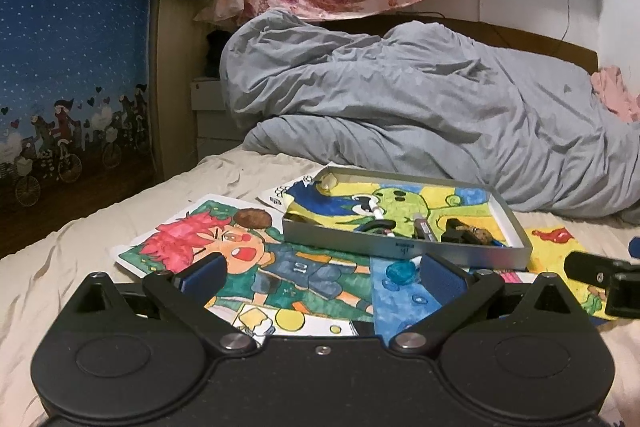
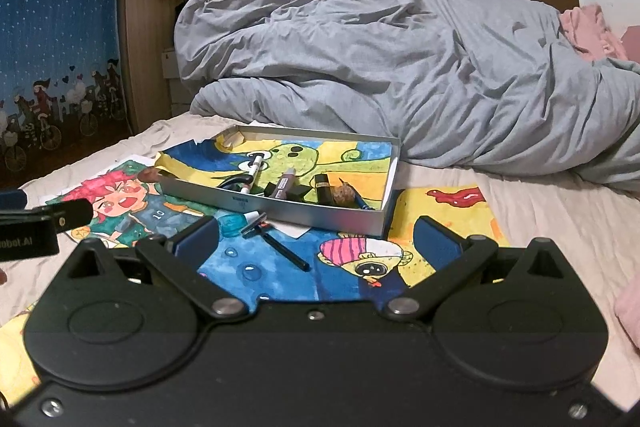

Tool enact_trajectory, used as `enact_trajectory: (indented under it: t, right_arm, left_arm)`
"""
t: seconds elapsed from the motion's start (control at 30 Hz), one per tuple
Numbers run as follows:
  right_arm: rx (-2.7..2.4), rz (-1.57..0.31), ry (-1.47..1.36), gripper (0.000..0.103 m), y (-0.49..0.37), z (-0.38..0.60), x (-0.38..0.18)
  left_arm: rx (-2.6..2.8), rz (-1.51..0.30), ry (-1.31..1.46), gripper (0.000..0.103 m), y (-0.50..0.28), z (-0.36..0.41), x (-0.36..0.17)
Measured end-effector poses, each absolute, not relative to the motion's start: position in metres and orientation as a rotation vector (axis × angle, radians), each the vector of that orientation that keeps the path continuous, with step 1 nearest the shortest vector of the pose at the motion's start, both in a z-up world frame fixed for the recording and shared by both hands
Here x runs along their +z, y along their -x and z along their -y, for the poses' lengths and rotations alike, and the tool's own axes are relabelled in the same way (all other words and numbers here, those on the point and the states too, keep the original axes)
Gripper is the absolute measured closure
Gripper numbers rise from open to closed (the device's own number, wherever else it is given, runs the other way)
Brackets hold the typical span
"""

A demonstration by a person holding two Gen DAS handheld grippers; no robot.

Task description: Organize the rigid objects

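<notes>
A shallow silver tray (image 1: 404,247) (image 2: 280,211) lies on the bed over painted drawings and holds several small items: a white pen (image 2: 253,171), a purple tube (image 2: 285,183), a black lipstick (image 2: 323,187), a walnut (image 2: 345,195). In front of the tray lie a blue glass piece (image 1: 398,271) (image 2: 231,224) and a black-handled razor (image 2: 276,241). A brown nut (image 1: 253,217) lies on the drawing left of the tray. My left gripper (image 1: 322,277) is open and empty, short of the tray. My right gripper (image 2: 316,247) is open and empty over the razor area.
A bunched grey duvet (image 1: 420,99) lies behind the tray. Painted drawings (image 1: 224,247) cover the beige sheet. A blue patterned curtain (image 1: 68,47) hangs at the left. The right gripper shows at the right edge of the left wrist view (image 1: 600,279).
</notes>
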State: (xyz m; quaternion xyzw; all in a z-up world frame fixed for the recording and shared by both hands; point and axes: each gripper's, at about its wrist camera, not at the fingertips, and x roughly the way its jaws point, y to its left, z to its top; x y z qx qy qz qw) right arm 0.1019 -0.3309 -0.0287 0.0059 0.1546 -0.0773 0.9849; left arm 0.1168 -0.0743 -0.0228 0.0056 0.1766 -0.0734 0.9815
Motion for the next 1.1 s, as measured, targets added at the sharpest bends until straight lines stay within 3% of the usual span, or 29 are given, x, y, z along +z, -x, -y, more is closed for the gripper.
enact_trajectory:
  t: [1.1]
  right_arm:
    - [-0.148,-0.339,0.025,0.001,-0.108,0.336,-0.032]
  left_arm:
    - [-0.167,-0.376,-0.036,0.001,-0.115,0.078,-0.034]
